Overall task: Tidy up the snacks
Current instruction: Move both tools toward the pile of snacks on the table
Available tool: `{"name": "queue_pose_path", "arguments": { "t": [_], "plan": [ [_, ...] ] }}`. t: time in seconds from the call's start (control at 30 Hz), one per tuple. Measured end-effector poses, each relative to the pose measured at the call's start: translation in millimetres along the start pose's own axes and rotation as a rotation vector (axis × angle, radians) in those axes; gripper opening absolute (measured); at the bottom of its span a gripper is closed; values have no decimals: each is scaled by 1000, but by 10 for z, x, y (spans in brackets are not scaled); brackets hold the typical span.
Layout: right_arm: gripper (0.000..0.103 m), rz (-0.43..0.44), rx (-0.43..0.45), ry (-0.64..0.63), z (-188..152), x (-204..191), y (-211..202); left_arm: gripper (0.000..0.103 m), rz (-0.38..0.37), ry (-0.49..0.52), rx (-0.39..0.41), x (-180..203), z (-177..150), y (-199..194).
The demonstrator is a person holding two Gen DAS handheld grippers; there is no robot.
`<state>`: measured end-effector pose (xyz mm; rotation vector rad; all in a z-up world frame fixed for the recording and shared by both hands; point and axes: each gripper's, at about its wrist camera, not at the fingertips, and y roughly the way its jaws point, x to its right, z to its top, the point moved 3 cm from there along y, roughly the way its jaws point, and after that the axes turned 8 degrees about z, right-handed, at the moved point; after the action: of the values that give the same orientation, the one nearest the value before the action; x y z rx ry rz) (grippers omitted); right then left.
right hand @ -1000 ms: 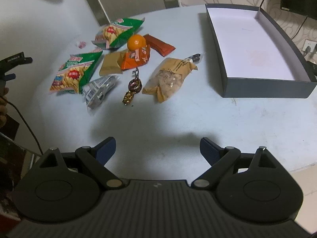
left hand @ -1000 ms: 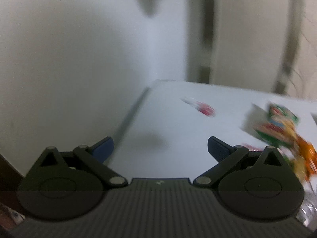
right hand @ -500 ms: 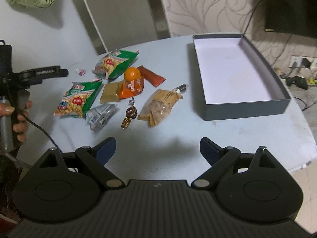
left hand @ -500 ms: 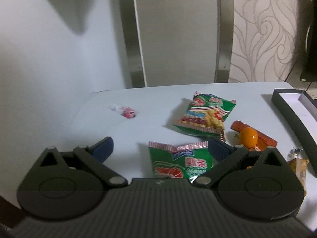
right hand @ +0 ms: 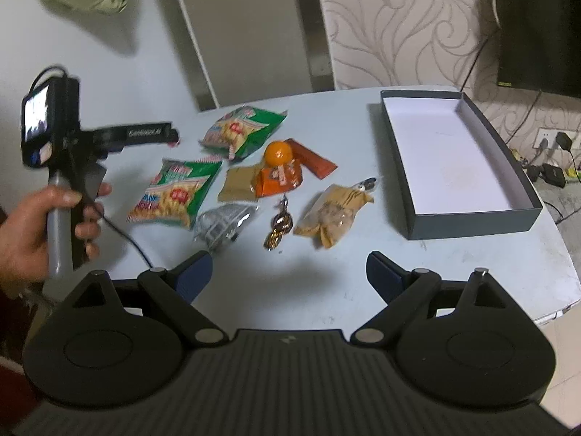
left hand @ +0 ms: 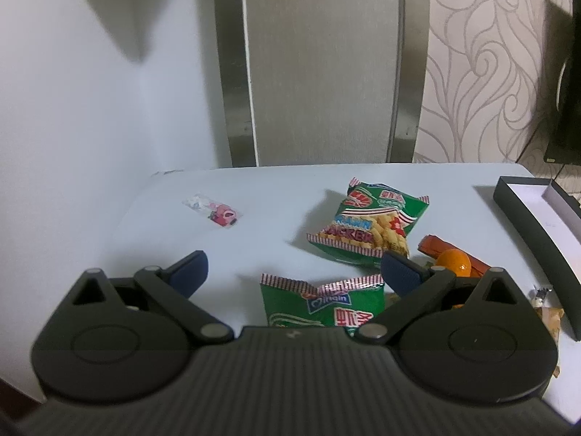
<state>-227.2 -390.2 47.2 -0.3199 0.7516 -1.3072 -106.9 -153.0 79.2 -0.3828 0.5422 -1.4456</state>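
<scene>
While both claws, the left gripper and the right gripper, hang spread wide and empty, the snacks lie scattered on the table beside the empty box, probably meant to receive them.

Left gripper: jaws spread wide, nothing between the blue-tipped fingers, which occupy the lower centre of the left wrist view. Seen from the right wrist view, at the left edge of the frame, a hand wraps the handle from below; the device is slightly blurred, so its tilt is uncertain. Right gripper: jaws likewise wide apart and empty, in the lower centre of its own view.
</scene>
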Motion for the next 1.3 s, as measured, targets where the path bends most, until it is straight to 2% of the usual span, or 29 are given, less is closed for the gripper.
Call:
{"name": "queue_pose_path", "arguments": {
  "t": [0.67, 0.9, 1.07, 1.3],
  "plan": [
    [94, 24, 22, -9, 257, -80, 180, 103, 5, 26, 7, -105, -86, 161],
    [94, 21, 4, 11, 227, -70, 199, 103, 3, 39, 5, -115, -185, 184],
    [94, 17, -19, 23, 157, -58, 212, 103, -10, 14, -16, -185, -298, 181],
    [94, 18, -31, 1, 59, -103, 217, 103, -40, 25, 5, -197, -375, 94]
  ]
}}
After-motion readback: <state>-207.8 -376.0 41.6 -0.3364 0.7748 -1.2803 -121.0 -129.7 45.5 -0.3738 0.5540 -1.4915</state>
